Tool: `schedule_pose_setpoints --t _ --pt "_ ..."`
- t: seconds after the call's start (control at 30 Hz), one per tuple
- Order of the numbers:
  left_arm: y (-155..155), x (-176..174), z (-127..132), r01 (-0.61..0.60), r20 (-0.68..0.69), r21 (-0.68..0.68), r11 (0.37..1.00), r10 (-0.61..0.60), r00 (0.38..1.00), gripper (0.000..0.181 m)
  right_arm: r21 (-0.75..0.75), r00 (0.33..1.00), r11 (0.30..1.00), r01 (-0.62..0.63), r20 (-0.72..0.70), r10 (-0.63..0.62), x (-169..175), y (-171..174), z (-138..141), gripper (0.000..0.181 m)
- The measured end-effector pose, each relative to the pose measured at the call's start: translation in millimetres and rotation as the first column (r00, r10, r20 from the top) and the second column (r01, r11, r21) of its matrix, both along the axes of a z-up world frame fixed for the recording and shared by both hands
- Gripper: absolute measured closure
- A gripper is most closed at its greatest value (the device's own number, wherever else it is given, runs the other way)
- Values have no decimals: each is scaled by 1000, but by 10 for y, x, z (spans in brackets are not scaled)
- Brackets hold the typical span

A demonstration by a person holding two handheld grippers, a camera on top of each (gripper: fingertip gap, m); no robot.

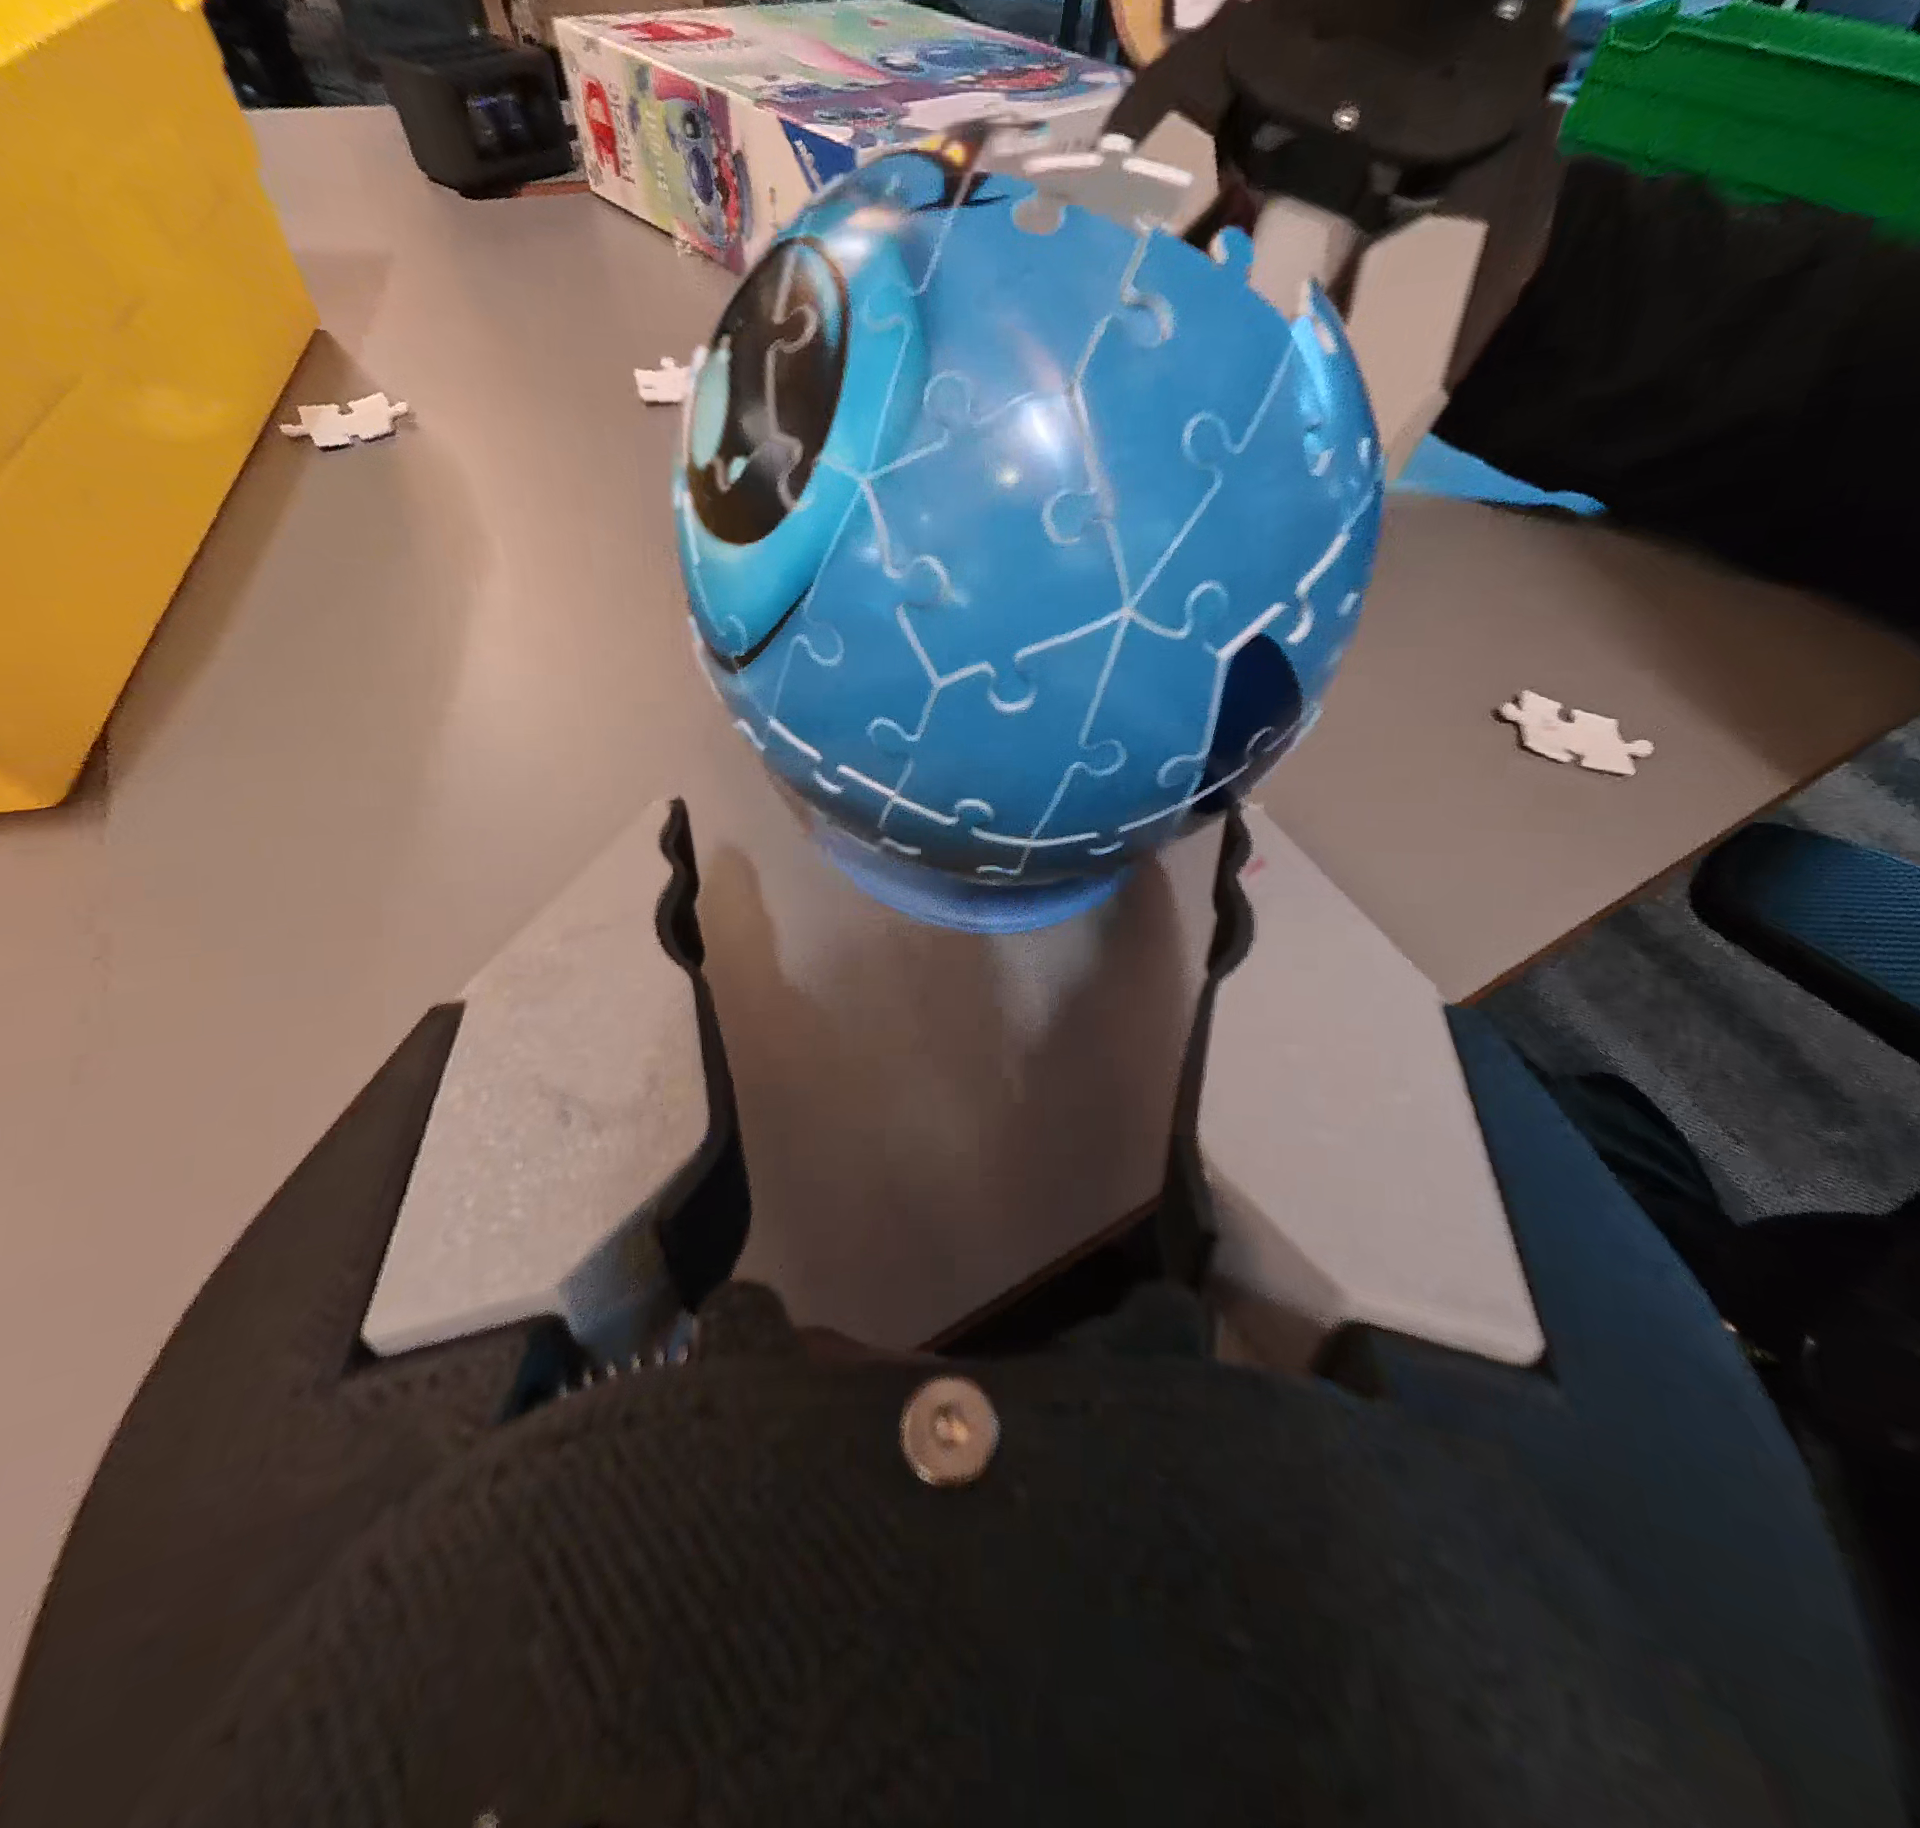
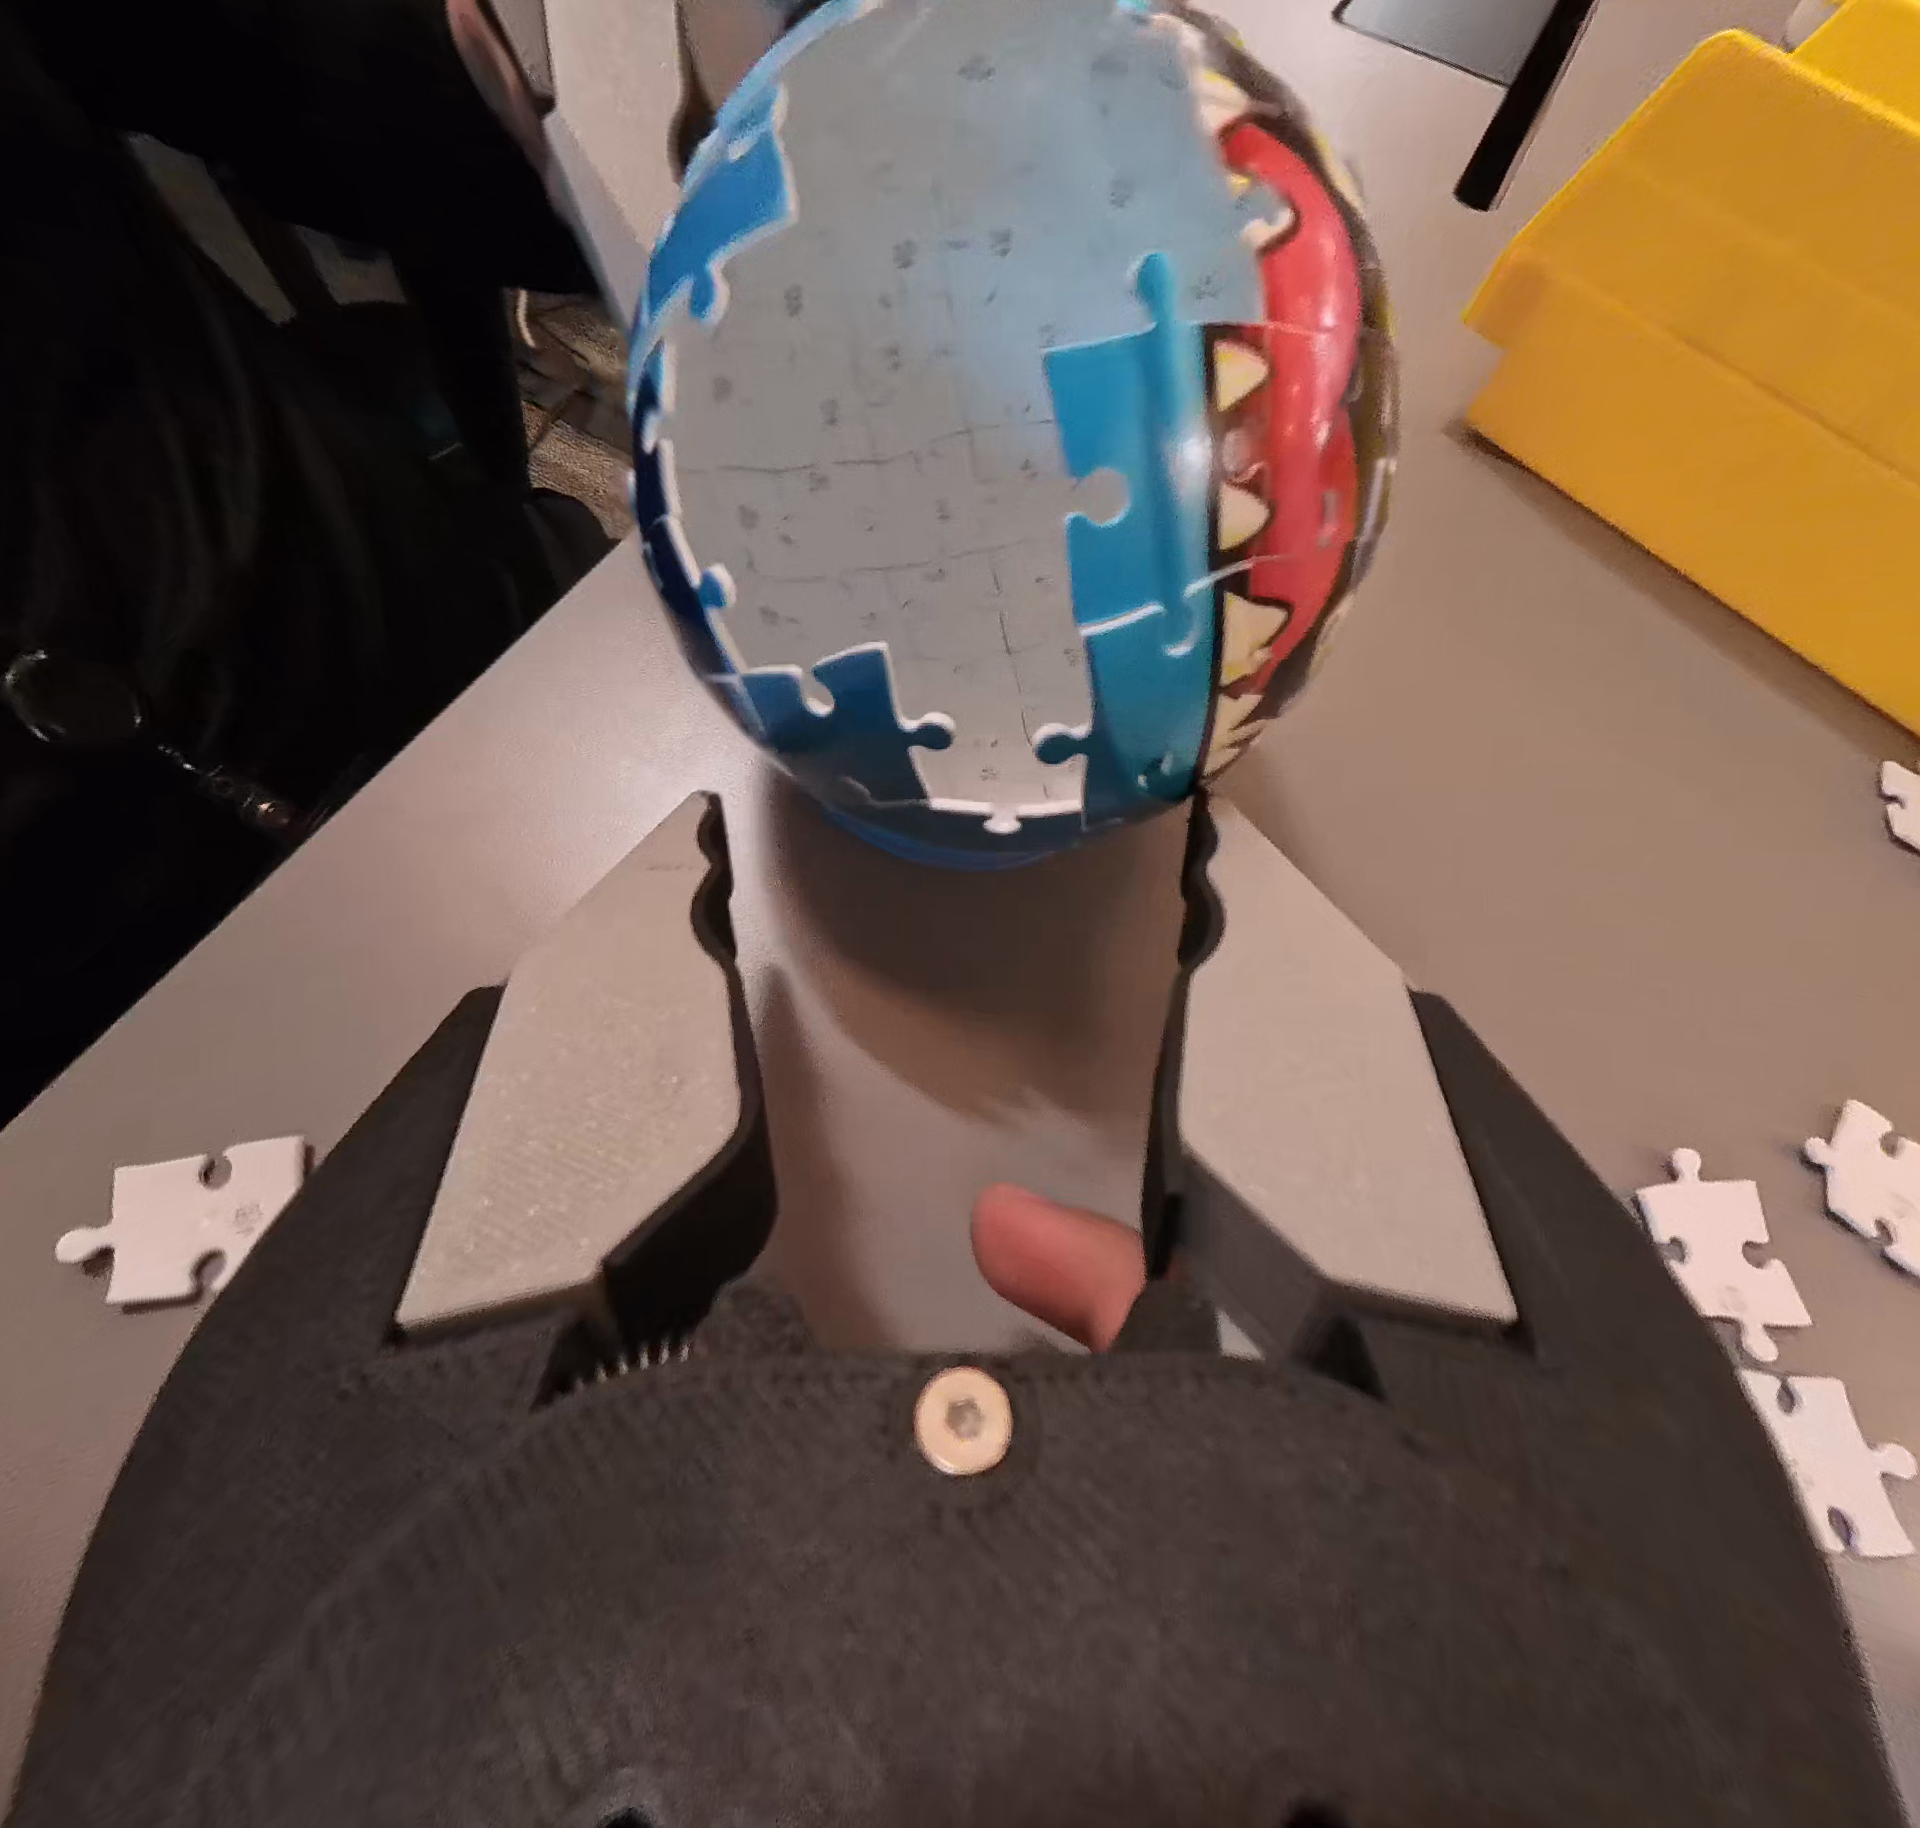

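- Left gripper (image 1: 951, 843): jaws spread, empty, just short of the puzzle ball (image 1: 1023, 542)
- Right gripper (image 2: 951, 833): likewise spread, empty
- Puzzle ball: near the table (image 1: 312, 843) edge; advisably gripped gently, since its shell is gapped

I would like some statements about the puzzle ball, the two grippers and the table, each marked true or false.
1. The puzzle ball stands on a blue ring base on the table. True.
2. The left gripper is shut on the ball. False: it is open, its fingers short of the ball.
3. The ball's shell has a large gap where pieces are missing. True.
4. The right gripper holds a loose piece. False: it is open and empty.
5. Loose white pieces lie on the table. True.
6. The yellow bin sits on the ball. False: it stands on the table, apart.
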State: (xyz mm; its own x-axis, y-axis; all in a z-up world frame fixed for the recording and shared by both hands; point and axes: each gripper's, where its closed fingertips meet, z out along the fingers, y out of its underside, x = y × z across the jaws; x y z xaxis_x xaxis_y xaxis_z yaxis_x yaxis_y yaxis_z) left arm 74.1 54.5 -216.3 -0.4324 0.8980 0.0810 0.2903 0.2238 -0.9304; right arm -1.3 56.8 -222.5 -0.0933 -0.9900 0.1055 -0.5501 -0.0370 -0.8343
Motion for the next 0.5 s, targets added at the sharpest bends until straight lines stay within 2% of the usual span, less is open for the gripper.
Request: schedule_pose_setpoints --t 0.1,0.37,0.43,0.5 --pt "-129 141 11 -31 0 -15 999 31 1000 76 -14 1000 1000 26 -15 -26 18 38 -21 94" --pt "-522 680 100 -174 -38 -61 983 172 984 90 -10 995 999 -38 -90 37 68 277 -129 101" --pt "-434 665 76 -99 -41 -14 995 98 994 89 -15 996 1000 -11 -93 9 -9 194 -115 101" --pt "-228 571 28 26 -33 48 999 -24 999 84 -4 998 1000 16 -66 -16 -85 91 -63 102"
